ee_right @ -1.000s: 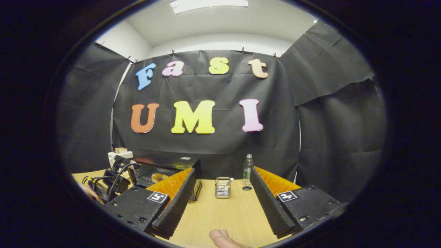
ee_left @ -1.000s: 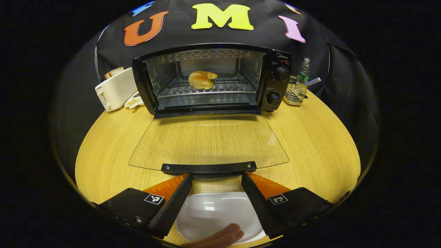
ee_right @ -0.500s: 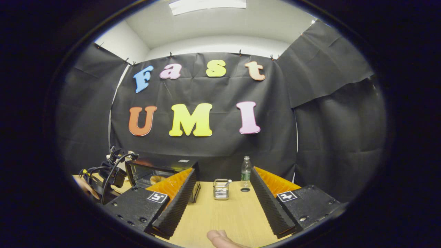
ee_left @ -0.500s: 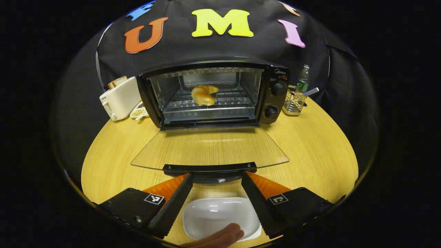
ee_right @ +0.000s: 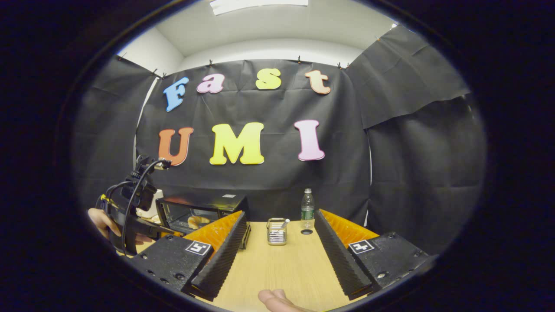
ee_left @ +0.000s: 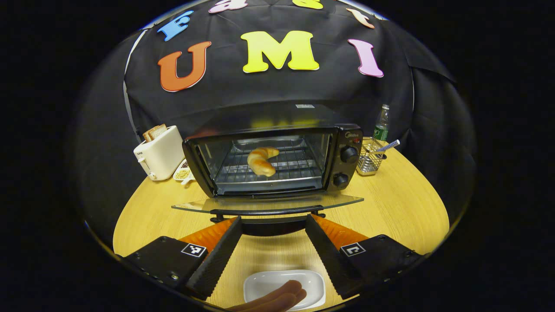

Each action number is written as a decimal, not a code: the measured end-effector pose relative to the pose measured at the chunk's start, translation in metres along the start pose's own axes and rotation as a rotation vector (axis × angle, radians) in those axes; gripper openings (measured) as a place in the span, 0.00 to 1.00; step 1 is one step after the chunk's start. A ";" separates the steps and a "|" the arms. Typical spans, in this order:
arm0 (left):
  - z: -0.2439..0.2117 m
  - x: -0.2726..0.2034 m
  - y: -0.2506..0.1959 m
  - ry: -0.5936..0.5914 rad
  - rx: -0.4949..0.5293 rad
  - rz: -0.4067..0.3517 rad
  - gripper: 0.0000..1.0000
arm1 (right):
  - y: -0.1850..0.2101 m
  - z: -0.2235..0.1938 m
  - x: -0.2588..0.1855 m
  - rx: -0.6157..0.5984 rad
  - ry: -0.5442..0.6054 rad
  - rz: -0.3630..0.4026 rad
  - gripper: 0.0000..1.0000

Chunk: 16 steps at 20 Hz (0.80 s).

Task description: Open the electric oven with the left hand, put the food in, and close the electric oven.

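In the left gripper view the black electric oven (ee_left: pixel 347 138) stands at the back of the wooden table, with a croissant (ee_left: pixel 261 160) on its wire rack. Its glass door (ee_left: pixel 269 203) hangs partly raised, seen almost edge-on. The door's black handle (ee_left: pixel 269 212) rests across the tips of my left gripper (ee_left: pixel 272 220), whose fingers stand open beneath it. A white plate (ee_left: pixel 284 284) lies below on the table. In the right gripper view my right gripper (ee_right: pixel 279 242) is open over bare table, right of the oven (ee_right: pixel 204 210); the left gripper (ee_right: pixel 125 208) is there too, in a hand.
A white toaster (ee_left: pixel 159 151) and a small dish of beans (ee_left: pixel 183 173) sit left of the oven. A wire basket (ee_left: pixel 369 158) and a water bottle (ee_left: pixel 380 123) stand to its right. A person's fingers (ee_left: pixel 277 299) show at the bottom edge.
The glass door has swung up from lying flat to partly raised, the left gripper rising under its handle. The right gripper has stayed nearly still.
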<state>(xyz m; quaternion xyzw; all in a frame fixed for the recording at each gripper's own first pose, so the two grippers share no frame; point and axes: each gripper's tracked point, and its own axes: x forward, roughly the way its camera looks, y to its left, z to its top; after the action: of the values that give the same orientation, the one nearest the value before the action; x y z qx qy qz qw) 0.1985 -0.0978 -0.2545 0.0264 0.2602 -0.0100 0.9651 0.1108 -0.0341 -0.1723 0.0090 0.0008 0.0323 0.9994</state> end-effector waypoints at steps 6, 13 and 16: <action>0.048 0.006 0.023 -0.092 -0.023 0.012 0.96 | -0.003 0.017 -0.019 0.002 -0.001 -0.047 0.96; 0.071 -0.068 0.040 -0.222 -0.029 0.002 0.96 | 0.008 0.035 -0.047 -0.008 -0.021 -0.057 1.00; 0.071 -0.111 0.039 -0.291 -0.031 -0.023 0.96 | 0.009 0.041 -0.059 -0.017 -0.030 -0.069 0.96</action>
<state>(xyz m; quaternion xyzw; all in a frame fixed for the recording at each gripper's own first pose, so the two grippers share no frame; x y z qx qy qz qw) 0.1395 -0.0623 -0.1358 0.0069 0.1180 -0.0208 0.9928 0.0513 -0.0300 -0.1307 0.0011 -0.0144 -0.0021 0.9999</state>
